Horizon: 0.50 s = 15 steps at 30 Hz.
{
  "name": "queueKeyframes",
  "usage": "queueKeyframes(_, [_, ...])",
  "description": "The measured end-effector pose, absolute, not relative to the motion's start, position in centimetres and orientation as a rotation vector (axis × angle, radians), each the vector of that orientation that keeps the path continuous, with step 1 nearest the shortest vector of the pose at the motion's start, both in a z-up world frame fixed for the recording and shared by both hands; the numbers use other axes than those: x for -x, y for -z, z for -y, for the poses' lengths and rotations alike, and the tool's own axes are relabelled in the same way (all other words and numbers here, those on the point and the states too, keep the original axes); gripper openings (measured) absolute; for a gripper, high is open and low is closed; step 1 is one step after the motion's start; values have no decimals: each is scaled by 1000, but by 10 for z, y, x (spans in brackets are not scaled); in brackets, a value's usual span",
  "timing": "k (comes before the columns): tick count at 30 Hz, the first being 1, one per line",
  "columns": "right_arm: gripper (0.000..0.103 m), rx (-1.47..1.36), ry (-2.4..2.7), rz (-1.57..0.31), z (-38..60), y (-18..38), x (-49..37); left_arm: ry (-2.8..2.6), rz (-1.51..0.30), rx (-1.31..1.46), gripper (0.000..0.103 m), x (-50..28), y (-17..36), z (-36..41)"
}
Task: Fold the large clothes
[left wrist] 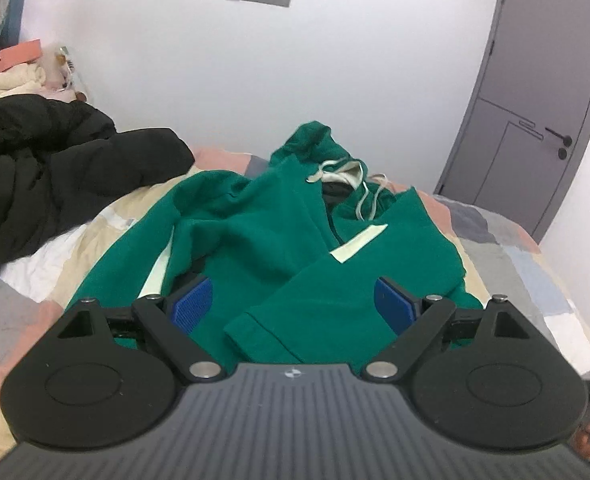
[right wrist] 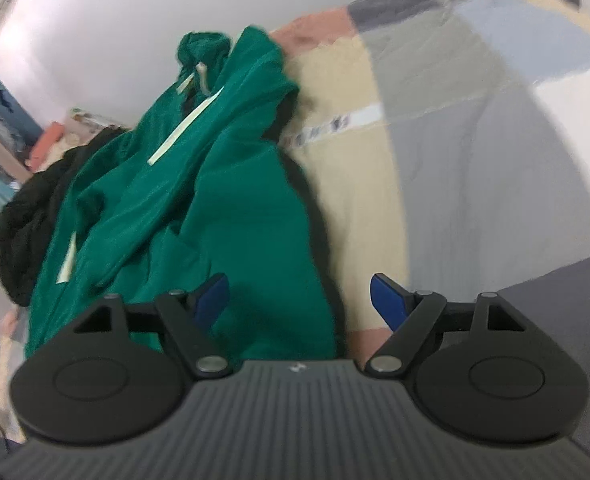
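Note:
A green hoodie (left wrist: 263, 232) with cream stripes and a white drawstring lies rumpled on the bed, its sleeves folded across its body. My left gripper (left wrist: 295, 304) hovers above its near hem, open, with nothing between the blue pads (left wrist: 193, 304). In the right wrist view the same hoodie (right wrist: 199, 200) stretches away to the left. My right gripper (right wrist: 301, 300) stands open over the hoodie's near right edge. One blue pad (right wrist: 213, 300) is over the green cloth, the other over the bedspread. Nothing is gripped.
A black puffer jacket (left wrist: 47, 168) is heaped on the bed's left side, with cream clothes behind it. The patchwork bedspread (right wrist: 475, 152) extends to the right. A grey door (left wrist: 535, 100) stands at the far right, a white wall behind.

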State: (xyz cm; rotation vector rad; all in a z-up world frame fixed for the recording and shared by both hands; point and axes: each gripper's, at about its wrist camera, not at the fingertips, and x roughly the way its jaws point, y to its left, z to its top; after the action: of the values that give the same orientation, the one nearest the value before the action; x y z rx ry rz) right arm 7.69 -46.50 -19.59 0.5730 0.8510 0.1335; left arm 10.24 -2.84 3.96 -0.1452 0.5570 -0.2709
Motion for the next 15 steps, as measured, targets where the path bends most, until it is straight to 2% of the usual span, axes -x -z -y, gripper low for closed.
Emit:
queueKeyframes(2, [78,-617,-137,-855,462,211,-79,273,-563,200,91,-103,-27,22])
queueKeyframes(3, [73,-629,-139,-848,460,215,-79,278,-571,229,91,-103,-19,19])
queueKeyframes(4, [55,-631,-143,-841,458,216,-78,285,-575,244,91,-103,-11,18])
queueKeyframes(5, [32,-622,-139,-838,455,215,-77,291,-578,248,91,-103,-3,17])
queueKeyframes(6, [20,-608,-146,-830,452,212,-73,296,-586,244,91,-103,5,18])
queueKeyframes(8, [14,-585,-157,-818,450,200,-63,296,-624,245,91,-106,17,20])
queueKeyframes(12, [11,-609,-189,-724,462,170,-32,313,-628,229,91,-105,22,23])
queueKeyframes(15, [11,-624,-164,-738,468,173,-22,313,-627,242,91,-105,20,20])
